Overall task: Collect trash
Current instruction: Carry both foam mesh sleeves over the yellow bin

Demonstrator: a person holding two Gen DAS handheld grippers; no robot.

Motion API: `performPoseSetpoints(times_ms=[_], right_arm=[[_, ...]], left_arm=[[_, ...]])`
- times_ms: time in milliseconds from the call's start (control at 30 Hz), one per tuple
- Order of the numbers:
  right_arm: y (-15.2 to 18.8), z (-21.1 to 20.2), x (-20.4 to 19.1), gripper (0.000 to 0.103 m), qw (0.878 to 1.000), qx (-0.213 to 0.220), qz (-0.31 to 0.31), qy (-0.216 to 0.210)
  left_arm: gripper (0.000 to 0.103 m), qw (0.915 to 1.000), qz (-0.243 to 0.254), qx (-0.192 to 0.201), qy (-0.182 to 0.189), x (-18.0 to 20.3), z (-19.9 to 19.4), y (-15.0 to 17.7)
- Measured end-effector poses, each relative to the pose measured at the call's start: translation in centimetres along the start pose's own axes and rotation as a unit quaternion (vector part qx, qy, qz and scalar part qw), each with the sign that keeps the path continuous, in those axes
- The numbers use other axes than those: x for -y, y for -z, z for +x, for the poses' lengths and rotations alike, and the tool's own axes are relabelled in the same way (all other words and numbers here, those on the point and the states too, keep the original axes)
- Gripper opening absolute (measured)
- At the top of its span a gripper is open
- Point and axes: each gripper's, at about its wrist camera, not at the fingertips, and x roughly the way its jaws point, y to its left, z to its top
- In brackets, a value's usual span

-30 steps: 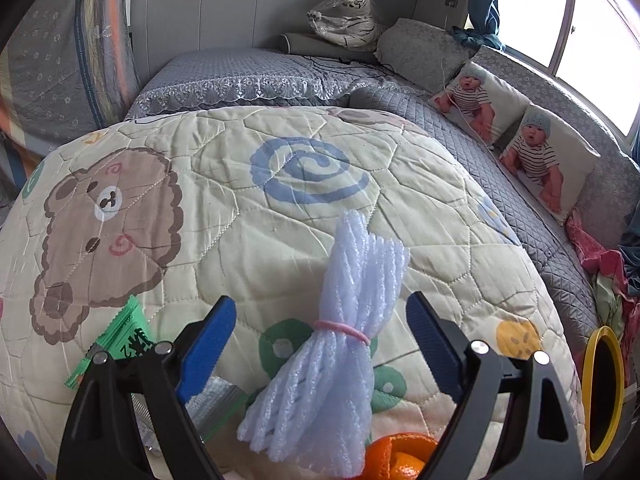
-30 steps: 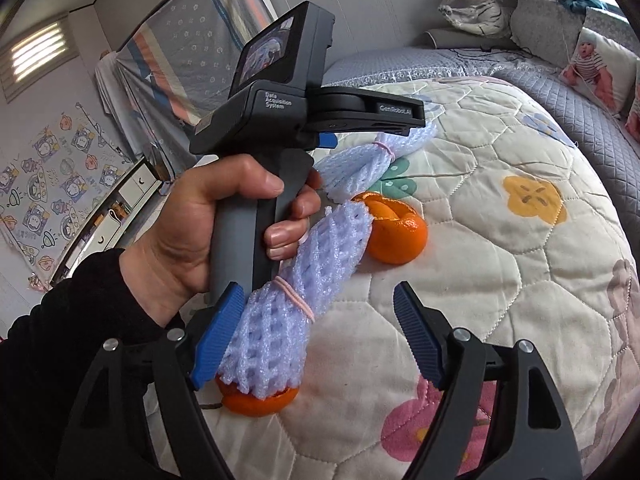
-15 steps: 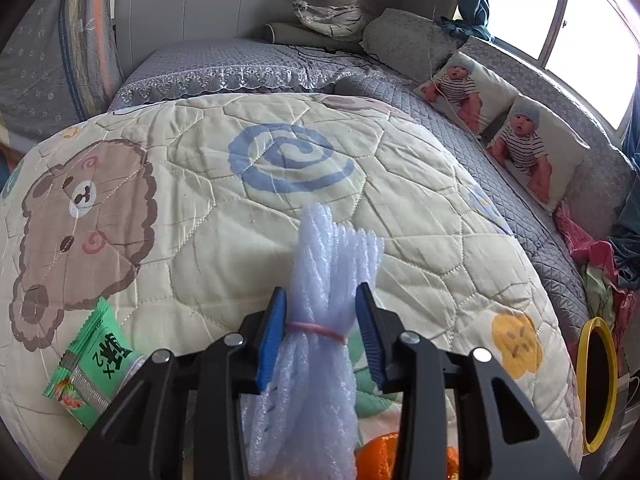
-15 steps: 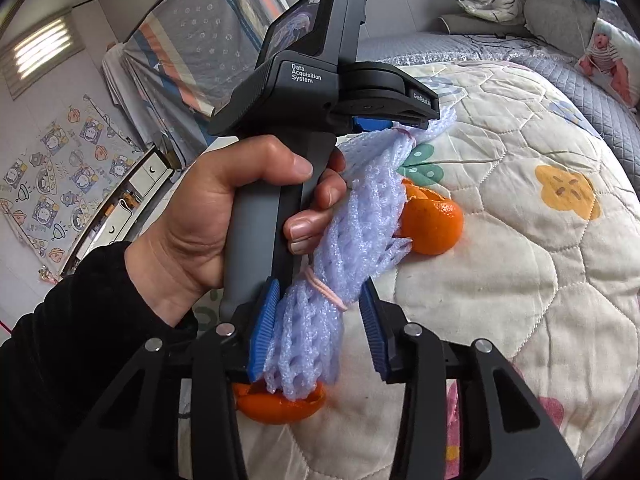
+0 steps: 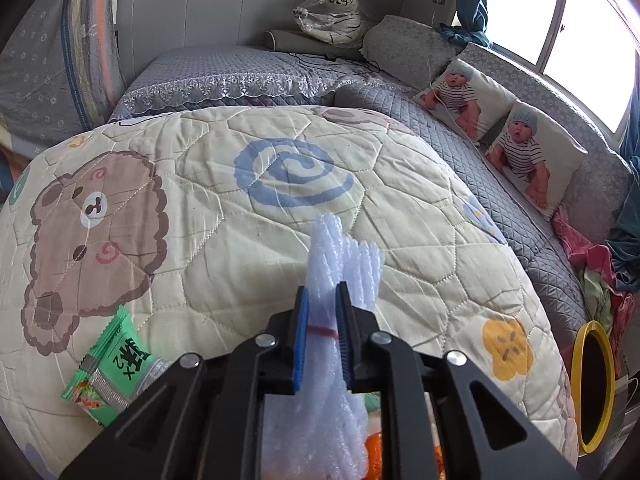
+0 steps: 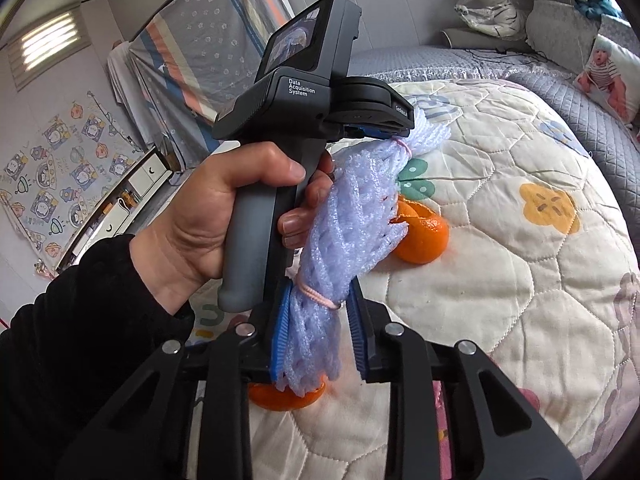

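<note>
Lavender foam fruit netting (image 6: 348, 216), tied with a pink band near each end, stretches between both grippers above the cream quilt (image 6: 520, 280). My left gripper (image 5: 322, 304) is shut on the far banded end (image 5: 320, 256). In the right wrist view that left gripper (image 6: 390, 130) is held by a hand (image 6: 224, 216). My right gripper (image 6: 320, 320) is closing, and its blue pads squeeze the near banded end. Whether the netting is one piece or two I cannot tell. Orange peels (image 6: 424, 236) (image 6: 286, 398) lie on the quilt under it. A green snack wrapper (image 5: 112, 368) lies to the left.
A yellow-rimmed bin (image 5: 592, 388) stands off the quilt's right edge. Grey bedding (image 5: 248, 68), baby-print pillows (image 5: 532, 160) and a bagged plush toy (image 5: 332, 12) lie beyond. A black sleeve (image 6: 72, 340) fills the lower left of the right wrist view.
Both grippers went from wide open to closed on the foam netting. The netting has lifted slightly off the quilt, and the hands have stayed roughly in place.
</note>
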Motion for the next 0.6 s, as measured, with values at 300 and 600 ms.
performPoseSetpoints(times_ms=[300,600], right_arm=[[0.2,-2.6,0.2,0.025,1.000,0.019,0.000,0.003],[1.3,-6.8,2.6,0.025,0.998,0.044,0.007,0.035]], left_arm=[[0.013,0.9996,-0.003,0.027,0.001,0.1,-3.1,-0.1],[0.013,0.9982,-0.006,0.059,0.011,1.2,-7.4,1.0]])
